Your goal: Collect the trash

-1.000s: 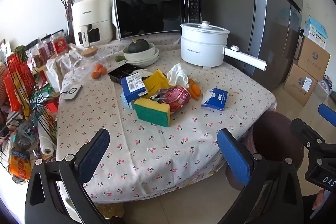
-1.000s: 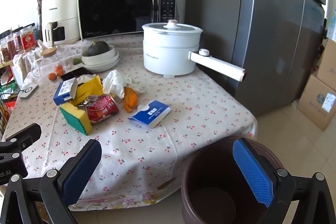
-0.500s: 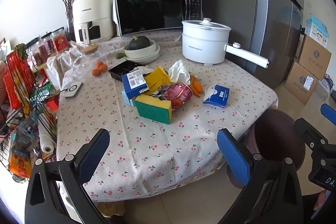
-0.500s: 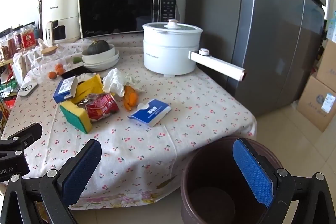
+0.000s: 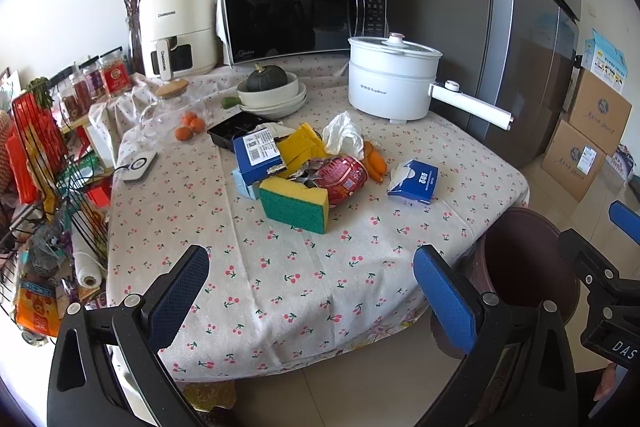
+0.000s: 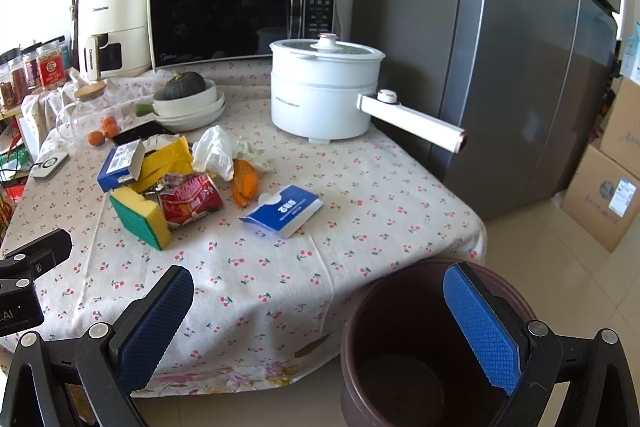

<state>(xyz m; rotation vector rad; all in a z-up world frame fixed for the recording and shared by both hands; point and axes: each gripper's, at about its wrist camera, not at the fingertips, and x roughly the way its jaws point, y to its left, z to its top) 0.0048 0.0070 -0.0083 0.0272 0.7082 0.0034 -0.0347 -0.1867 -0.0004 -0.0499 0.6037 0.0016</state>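
A pile of trash lies mid-table: a green and yellow sponge (image 5: pixel 295 203) (image 6: pixel 139 217), a red snack wrapper (image 5: pixel 344 179) (image 6: pixel 191 199), a blue box (image 5: pixel 257 155) (image 6: pixel 120 166), yellow packaging (image 5: pixel 301 148), a crumpled white tissue (image 5: pixel 343 137) (image 6: pixel 214 151), orange peel (image 5: pixel 376 160) (image 6: pixel 245 183) and a blue tissue pack (image 5: pixel 414 181) (image 6: pixel 285 211). A brown bin (image 5: pixel 524 259) (image 6: pixel 408 343) stands on the floor by the table's near right corner. My left gripper (image 5: pixel 312 299) and right gripper (image 6: pixel 320 331) are open and empty, short of the table's front edge.
On the cherry-print tablecloth (image 5: pixel 280 267) stand a white electric pot (image 5: pixel 390 83) with a long handle, bowls with a squash (image 5: pixel 268 91), small oranges (image 5: pixel 190 127), a microwave (image 5: pixel 304 15) and an air fryer (image 5: pixel 176 31). A cluttered rack (image 5: pixel 40 187) is left, a fridge (image 6: pixel 500 47) and boxes (image 5: pixel 592 139) right.
Both grippers have drifted slightly, the left view rising a little over the table. Nothing on the table has moved and both grippers stay open.
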